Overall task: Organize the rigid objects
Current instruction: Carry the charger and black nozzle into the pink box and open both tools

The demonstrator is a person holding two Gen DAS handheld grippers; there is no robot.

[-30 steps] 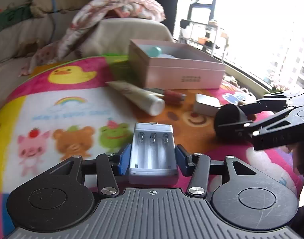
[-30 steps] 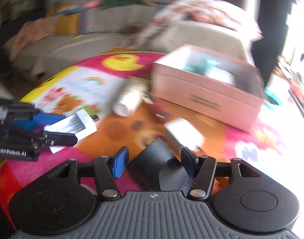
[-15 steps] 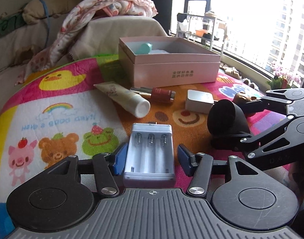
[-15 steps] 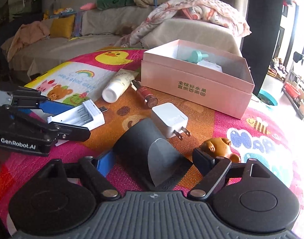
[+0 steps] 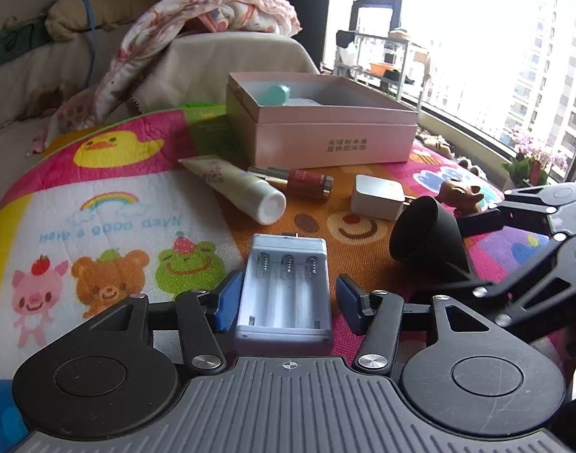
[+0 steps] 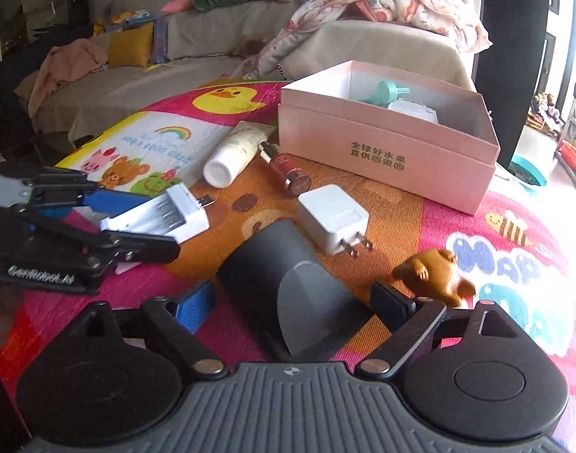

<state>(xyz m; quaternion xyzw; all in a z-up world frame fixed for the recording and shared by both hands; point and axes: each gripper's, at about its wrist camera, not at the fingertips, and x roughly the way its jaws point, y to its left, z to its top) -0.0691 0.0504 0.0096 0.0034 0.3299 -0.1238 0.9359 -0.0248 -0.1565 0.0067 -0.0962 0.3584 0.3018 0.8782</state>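
A white battery case [image 5: 284, 290] lies on the colourful mat between the pads of my left gripper [image 5: 288, 300], which stands open with a thin gap on each side. A black cone-shaped holder [image 6: 288, 294] rests on the mat between the fingers of my right gripper [image 6: 293, 300]; its jaws are opening and neither pad touches the holder. Farther back stands an open pink box [image 6: 382, 158] with a teal item [image 6: 388, 90] inside. In front of it lie a white charger plug [image 6: 333, 219], a red bottle [image 6: 288, 168] and a cream tube [image 6: 235, 151].
A brown bear figurine [image 6: 431, 271] sits just right of my right gripper's fingers. A sofa with a draped blanket [image 6: 393, 3] runs behind the mat. Windows [image 5: 495, 56] lie to the right. The cartoon mat [image 5: 99, 226] is bare at the left.
The left pads have eased off the battery case, leaving small gaps. The right jaws have spread wide away from the black holder, which now lies free on the mat.
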